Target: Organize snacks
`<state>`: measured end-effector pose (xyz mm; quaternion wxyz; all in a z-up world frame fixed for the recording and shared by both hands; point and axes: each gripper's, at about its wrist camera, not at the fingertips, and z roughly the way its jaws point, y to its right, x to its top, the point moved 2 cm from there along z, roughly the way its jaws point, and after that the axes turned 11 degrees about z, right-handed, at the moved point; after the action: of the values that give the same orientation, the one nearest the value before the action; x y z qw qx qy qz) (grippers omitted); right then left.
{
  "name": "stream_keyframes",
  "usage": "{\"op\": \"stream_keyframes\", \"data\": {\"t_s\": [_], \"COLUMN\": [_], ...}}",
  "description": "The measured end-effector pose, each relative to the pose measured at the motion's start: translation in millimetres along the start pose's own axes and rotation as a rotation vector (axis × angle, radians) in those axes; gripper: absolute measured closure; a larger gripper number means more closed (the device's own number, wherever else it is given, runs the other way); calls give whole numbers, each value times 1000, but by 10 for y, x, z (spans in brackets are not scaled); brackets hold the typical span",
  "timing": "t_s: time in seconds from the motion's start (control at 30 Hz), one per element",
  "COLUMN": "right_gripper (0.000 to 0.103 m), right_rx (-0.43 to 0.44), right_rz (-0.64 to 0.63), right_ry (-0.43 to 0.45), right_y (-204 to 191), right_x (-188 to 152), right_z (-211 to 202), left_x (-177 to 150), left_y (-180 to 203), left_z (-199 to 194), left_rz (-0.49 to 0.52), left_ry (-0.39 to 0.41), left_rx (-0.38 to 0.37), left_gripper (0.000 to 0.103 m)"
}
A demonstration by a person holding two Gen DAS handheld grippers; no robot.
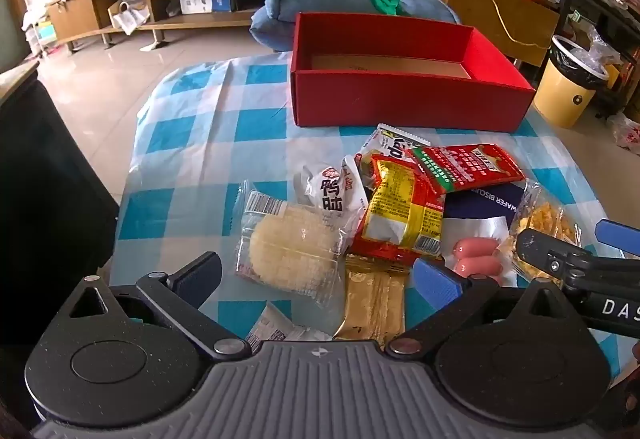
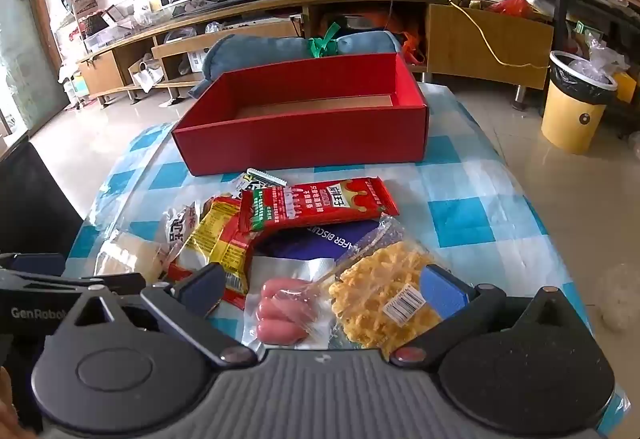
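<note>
Both grippers — left gripper (image 1: 316, 275), right gripper (image 2: 322, 285) — are held over the snack pile (image 1: 400, 207), jaws spread wide, nothing gripped; red box (image 1: 400, 99) sits empty.

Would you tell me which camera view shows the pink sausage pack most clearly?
The right wrist view: the pink sausage pack lies whole between that gripper's open fingers. In the left wrist view only part of the pack shows, behind the left gripper's blue pad.
</note>
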<state>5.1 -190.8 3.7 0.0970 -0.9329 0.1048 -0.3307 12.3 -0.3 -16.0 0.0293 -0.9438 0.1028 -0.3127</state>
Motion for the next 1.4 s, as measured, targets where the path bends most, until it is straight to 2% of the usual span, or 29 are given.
{"op": "stream_keyframes", "data": {"t_s": [1.4], "right_gripper": [0], "right_rx": [-12], "right_rz": [-14], "right_ry": [-40], "right_y": [-8], "right_x": [-41], "right_z": [69], "left_x": [-49], "left_y": [4], "left_z": [38], "left_rz": [0], "left_ry": [-16], "left_rx": [-18], "left_gripper": [5]}}
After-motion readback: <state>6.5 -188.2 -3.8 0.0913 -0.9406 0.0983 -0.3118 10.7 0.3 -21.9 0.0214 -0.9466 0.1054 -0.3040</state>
